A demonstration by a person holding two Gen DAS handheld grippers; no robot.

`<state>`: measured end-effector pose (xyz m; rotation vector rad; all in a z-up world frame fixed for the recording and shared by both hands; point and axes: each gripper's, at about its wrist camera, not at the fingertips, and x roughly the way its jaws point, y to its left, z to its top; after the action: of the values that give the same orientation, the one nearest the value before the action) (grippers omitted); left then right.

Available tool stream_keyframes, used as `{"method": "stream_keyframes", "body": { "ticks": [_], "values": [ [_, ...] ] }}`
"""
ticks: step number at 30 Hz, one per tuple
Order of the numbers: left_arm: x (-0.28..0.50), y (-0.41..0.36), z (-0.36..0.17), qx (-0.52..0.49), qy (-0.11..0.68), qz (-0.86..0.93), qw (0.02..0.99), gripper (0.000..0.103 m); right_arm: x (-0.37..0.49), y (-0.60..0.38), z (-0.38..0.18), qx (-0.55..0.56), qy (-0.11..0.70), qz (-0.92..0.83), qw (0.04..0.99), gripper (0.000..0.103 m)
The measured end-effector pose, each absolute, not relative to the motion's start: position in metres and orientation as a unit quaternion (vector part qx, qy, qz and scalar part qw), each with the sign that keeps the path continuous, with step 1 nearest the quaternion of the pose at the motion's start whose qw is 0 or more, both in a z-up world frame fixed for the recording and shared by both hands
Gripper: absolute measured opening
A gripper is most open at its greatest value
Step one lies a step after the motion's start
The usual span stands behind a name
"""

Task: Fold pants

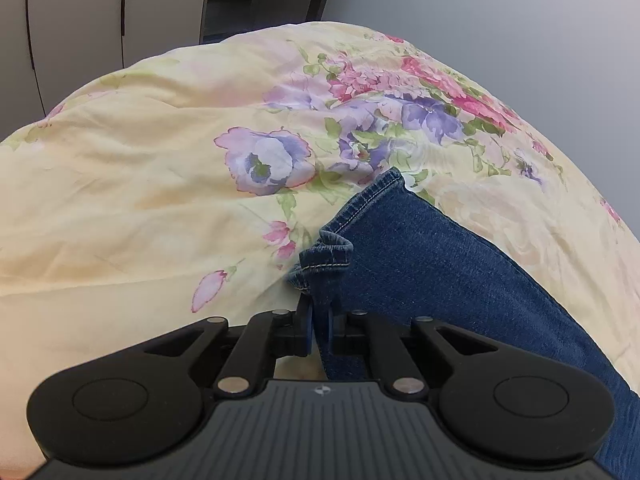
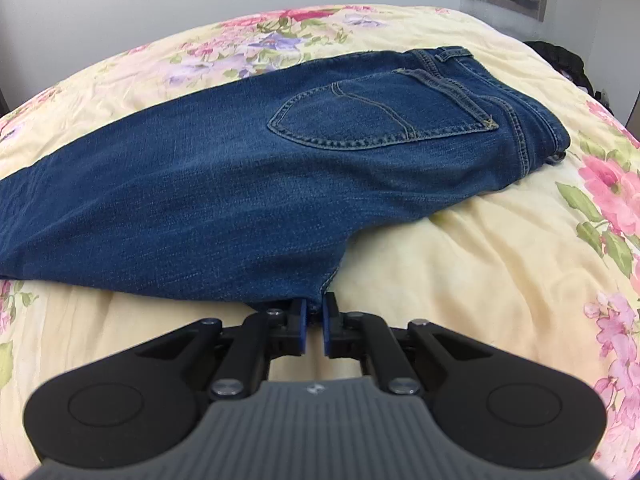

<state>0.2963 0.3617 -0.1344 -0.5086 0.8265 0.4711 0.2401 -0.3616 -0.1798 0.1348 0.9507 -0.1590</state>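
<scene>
- Blue jeans (image 2: 208, 184) lie folded lengthwise on floral duvet (image 2: 500, 264), back pocket (image 2: 376, 120) up.
- Left gripper (image 1: 319, 326) clamps hem end (image 1: 324, 264); right gripper (image 2: 315, 322) pinches crotch edge.
- Dark bundle (image 2: 560, 60) at far corner, apart.

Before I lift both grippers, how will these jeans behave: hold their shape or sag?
The jeans will likely sag between the left gripper and the right gripper, since the hem already crumples. Thick doubled denim suggests some weight. Both grips sit at the edges, so slipping seems possible.
</scene>
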Motion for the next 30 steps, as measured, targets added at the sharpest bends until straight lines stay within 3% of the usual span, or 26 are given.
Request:
{"method": "stream_keyframes", "body": {
  "ticks": [3,5,8,11,18,30],
  "values": [
    [0.293,0.365,-0.130,-0.230,0.408,0.227,0.854,0.032,0.237,-0.362,-0.174,0.048,0.474,-0.064,0.877,0.006],
    [0.286,0.365,-0.123,-0.218,0.405,0.231,0.857,0.036,0.230,-0.365,-0.167,0.042,0.475,-0.063,0.877,0.007],
    [0.277,0.361,-0.110,-0.189,0.409,0.229,0.863,0.041,0.219,-0.376,-0.151,0.039,0.461,-0.065,0.884,0.019],
    [0.272,0.349,-0.090,-0.159,0.393,0.226,0.877,0.041,0.224,-0.388,-0.134,0.031,0.438,-0.062,0.896,0.028],
    [0.299,0.302,-0.076,-0.126,0.387,0.179,0.895,0.041,0.294,-0.413,-0.120,-0.002,0.397,-0.067,0.915,0.028],
    [0.374,0.277,-0.140,-0.113,0.413,0.175,0.887,0.041,0.472,-0.511,-0.167,0.040,0.414,-0.145,0.898,0.028]
  ]
}}
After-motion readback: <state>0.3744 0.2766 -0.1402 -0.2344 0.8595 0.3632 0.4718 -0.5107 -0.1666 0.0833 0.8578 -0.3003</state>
